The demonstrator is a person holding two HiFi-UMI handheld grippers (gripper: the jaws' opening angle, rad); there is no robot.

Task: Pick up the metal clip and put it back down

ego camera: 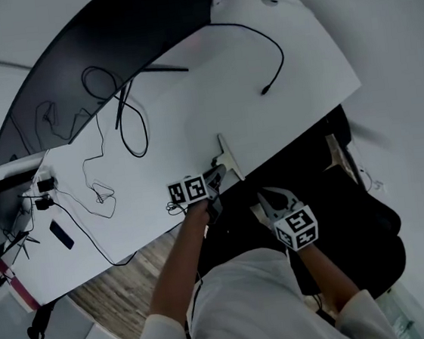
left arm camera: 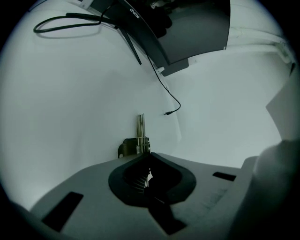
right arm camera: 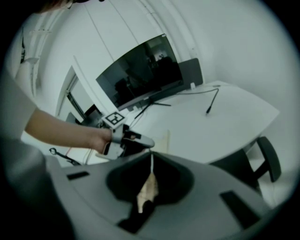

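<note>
The left hand-held gripper (ego camera: 216, 175) reaches over the near edge of the white table (ego camera: 211, 96), its marker cube facing up and the person's bare forearm (ego camera: 179, 264) behind it. In the left gripper view its jaws are pressed together, and the metal clip (left arm camera: 139, 138) lies on the table right at their tips. The clip's long thin arm points away from the gripper, and its spring and dark body sit against the jaw edge. Its near end disappears behind the tips, so the jaws appear to pinch it there. A pale flat sheet (ego camera: 230, 157) lies on the table just beside the clip. The right hand-held gripper (ego camera: 267, 199) is held off the table, over a dark chair (ego camera: 358, 220), and is well apart from the clip. Its jaws are closed too, with a pale tan sliver showing along their seam that cannot be identified. Farther back on the table stand a dark curved monitor (ego camera: 108, 55) and a loose black cable (ego camera: 274, 44).
</note>
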